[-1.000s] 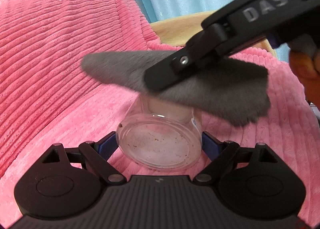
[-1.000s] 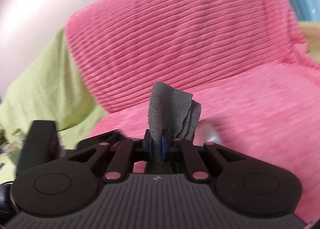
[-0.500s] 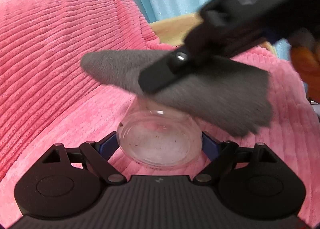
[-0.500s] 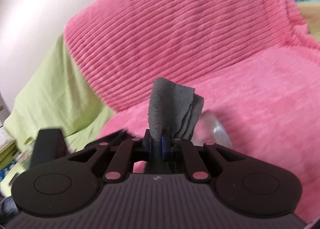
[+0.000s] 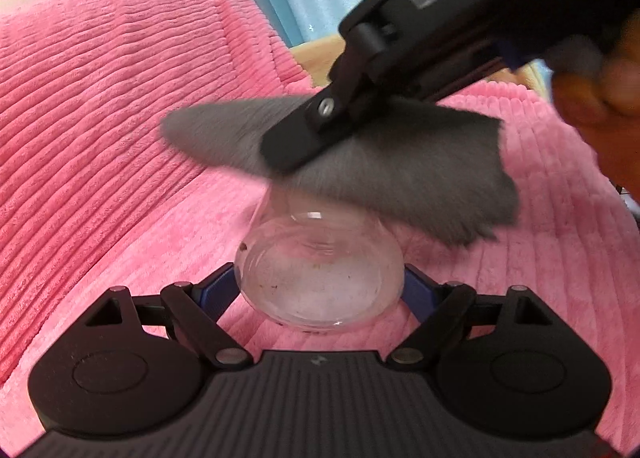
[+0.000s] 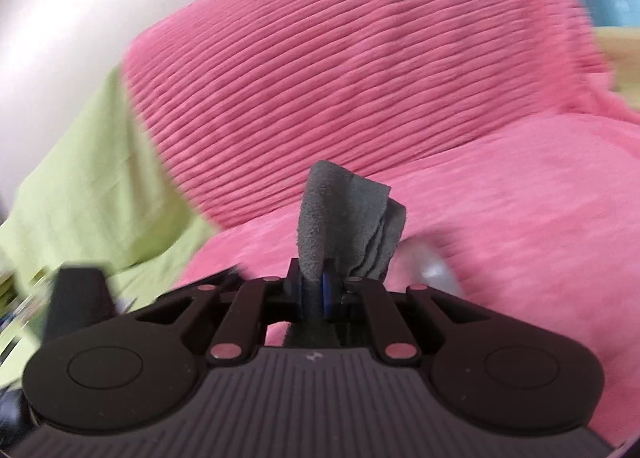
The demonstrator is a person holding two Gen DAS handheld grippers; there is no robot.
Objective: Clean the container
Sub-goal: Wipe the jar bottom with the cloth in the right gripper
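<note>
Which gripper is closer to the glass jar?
Left. The left gripper is shut on the jar, pads on both sides. The right gripper hovers just above it, holding the cloth.

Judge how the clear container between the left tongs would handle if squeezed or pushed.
The clear container looks rigid, probably slick where the blue pads press it. Round-walled on soft pink fabric, it might roll if released. Whether it is glass or plastic is unclear.
</note>
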